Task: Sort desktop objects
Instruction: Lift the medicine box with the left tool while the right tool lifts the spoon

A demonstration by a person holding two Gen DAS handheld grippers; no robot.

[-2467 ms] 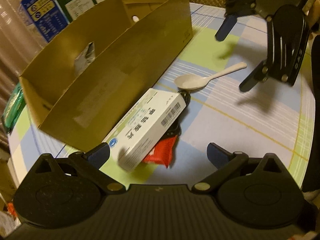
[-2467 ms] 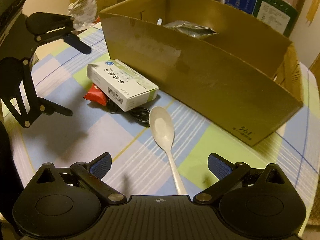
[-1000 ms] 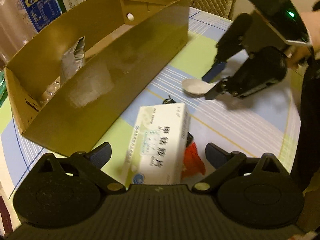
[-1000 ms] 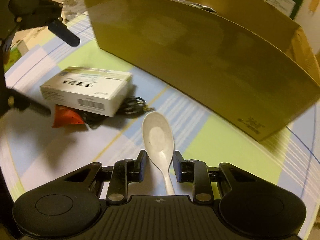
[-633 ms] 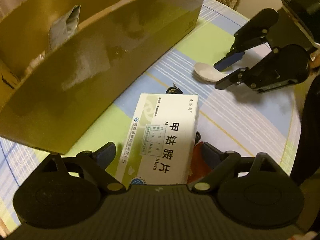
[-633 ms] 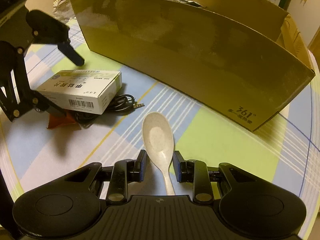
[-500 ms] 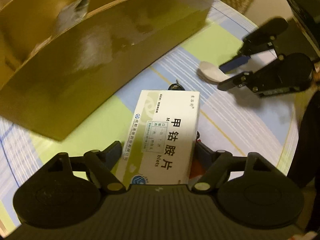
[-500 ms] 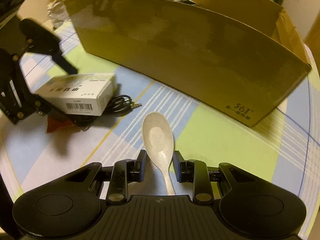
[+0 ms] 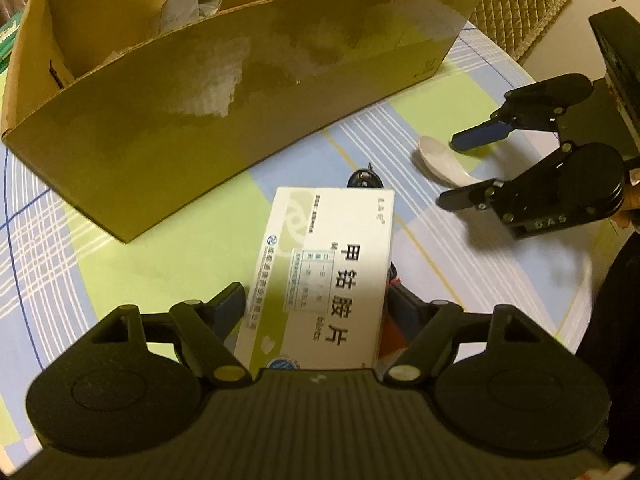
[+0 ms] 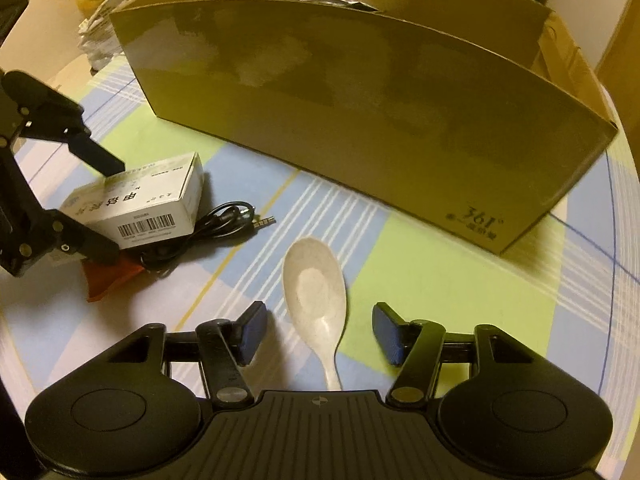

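The long open-topped brown cardboard box (image 9: 224, 92) is the largest thing we see, standing toward the far side of the bench (image 10: 460, 280), which wears a green, blue and white plaid cloth. A crumpled silvery packet (image 9: 196, 4) lies inside the box. Next in size is the white and green medicine box with Chinese print (image 9: 324, 276), lying near the box's front wall. Our left tongs (image 9: 316, 300) straddle it, one blue pad just beside each long side; we cannot tell whether they press it, so their state stays unsettled. Under the medicine box's edge shows a red wrapper (image 10: 110, 276), and beside that, touching the medicine box, a coiled black audio cable with a plug (image 10: 224, 224). The pale plastic spoon (image 10: 316, 288) lies bowl-up on the bench, between the spread pads of our right tongs (image 10: 318, 330), which stand released, apart from its handle on both sides.
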